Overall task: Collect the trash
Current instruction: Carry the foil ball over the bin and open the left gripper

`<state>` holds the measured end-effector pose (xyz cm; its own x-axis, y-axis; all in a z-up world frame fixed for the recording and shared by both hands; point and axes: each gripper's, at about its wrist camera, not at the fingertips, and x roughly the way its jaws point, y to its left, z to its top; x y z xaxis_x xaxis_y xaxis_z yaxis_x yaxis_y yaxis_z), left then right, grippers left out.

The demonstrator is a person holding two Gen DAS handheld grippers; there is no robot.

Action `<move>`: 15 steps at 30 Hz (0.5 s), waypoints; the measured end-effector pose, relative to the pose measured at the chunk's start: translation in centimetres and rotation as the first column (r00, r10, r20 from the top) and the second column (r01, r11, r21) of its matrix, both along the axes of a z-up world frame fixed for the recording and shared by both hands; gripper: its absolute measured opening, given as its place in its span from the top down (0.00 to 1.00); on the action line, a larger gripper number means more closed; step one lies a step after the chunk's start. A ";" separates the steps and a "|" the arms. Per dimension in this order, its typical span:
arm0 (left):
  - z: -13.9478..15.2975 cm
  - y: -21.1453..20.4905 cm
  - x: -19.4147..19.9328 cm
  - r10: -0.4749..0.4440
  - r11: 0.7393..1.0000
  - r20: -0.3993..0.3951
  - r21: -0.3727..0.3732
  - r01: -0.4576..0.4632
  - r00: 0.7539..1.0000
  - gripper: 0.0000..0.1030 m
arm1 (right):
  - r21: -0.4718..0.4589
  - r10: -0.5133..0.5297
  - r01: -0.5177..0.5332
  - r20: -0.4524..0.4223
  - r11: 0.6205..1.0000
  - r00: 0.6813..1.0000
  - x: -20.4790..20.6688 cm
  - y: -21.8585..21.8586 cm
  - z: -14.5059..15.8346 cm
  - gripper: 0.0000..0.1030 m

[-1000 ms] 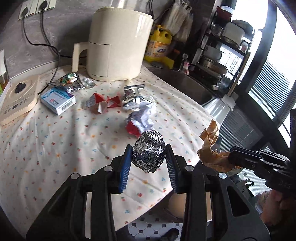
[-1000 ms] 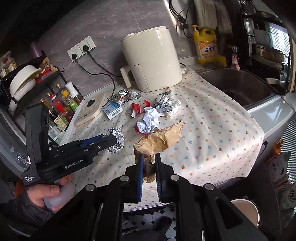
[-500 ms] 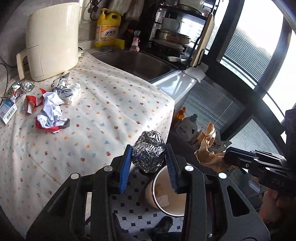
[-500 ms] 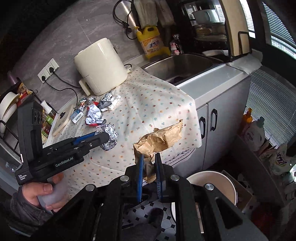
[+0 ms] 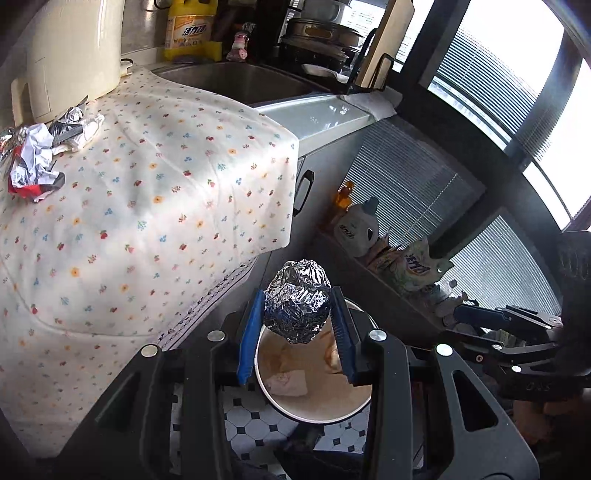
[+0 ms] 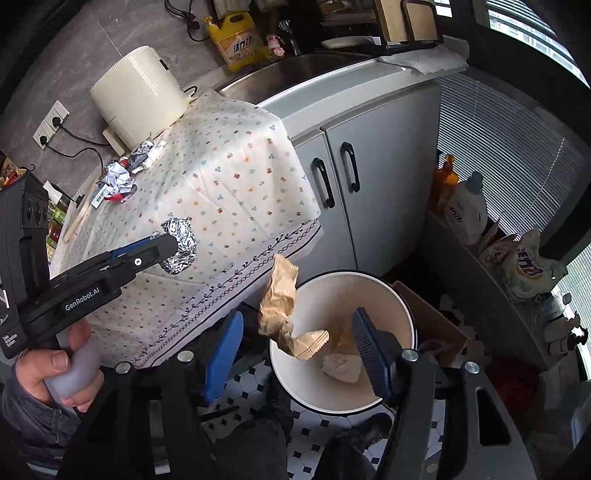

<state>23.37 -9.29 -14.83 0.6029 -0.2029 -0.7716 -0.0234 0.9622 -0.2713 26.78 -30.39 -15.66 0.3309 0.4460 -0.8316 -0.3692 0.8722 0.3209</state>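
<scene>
The foil ball (image 5: 297, 301) is clamped between the two blue pads of the left gripper (image 5: 298, 325), and it hangs directly above the white bin (image 5: 314, 406) on the tiled floor. In the right wrist view the same ball (image 6: 180, 245) shows in front of the hanging tablecloth (image 6: 229, 177).

The right gripper (image 6: 295, 349) has just been opening; its jaws now stand wide apart. The brown paper bag (image 6: 279, 302) is between them but neither pad presses on it, and its lower end is over the rim of the bin (image 6: 384, 291). Some crumpled paper already lies inside the bin.

A hand (image 6: 55, 373) holds the handle of the left gripper.

On the tablecloth, well apart from the bin, more trash remains: a crumpled white and red wrapper (image 5: 33, 166) and a silver wrapper (image 5: 75, 123), near the cream appliance (image 5: 70, 51). The sink (image 5: 236, 79) is beside the cloth, with a yellow bottle (image 5: 190, 29) behind it.
</scene>
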 end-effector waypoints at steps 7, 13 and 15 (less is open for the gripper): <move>-3.0 -2.3 -0.7 0.036 0.998 -0.032 -0.048 -0.038 0.999 0.65 | -0.070 -0.027 0.025 -0.016 0.997 1.000 0.3 -3.8 -1.1 0.40; -4.3 -4.4 0.1 -0.009 0.998 -0.048 -0.069 0.006 0.999 0.65 | -0.098 -0.073 0.074 0.005 0.992 0.997 0.1 -6.5 -0.6 0.34; -4.3 -5.3 0.5 -0.037 0.996 -0.046 -0.081 0.033 0.998 0.65 | -0.104 -0.093 0.094 0.009 0.990 0.996 0.1 -7.1 -0.4 0.34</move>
<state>23.92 -14.63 -19.11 0.5576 -0.2856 -0.7794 -0.0048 0.9378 -0.3471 26.84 -37.50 -16.10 0.3702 0.3241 -0.8706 -0.2856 0.9315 0.2253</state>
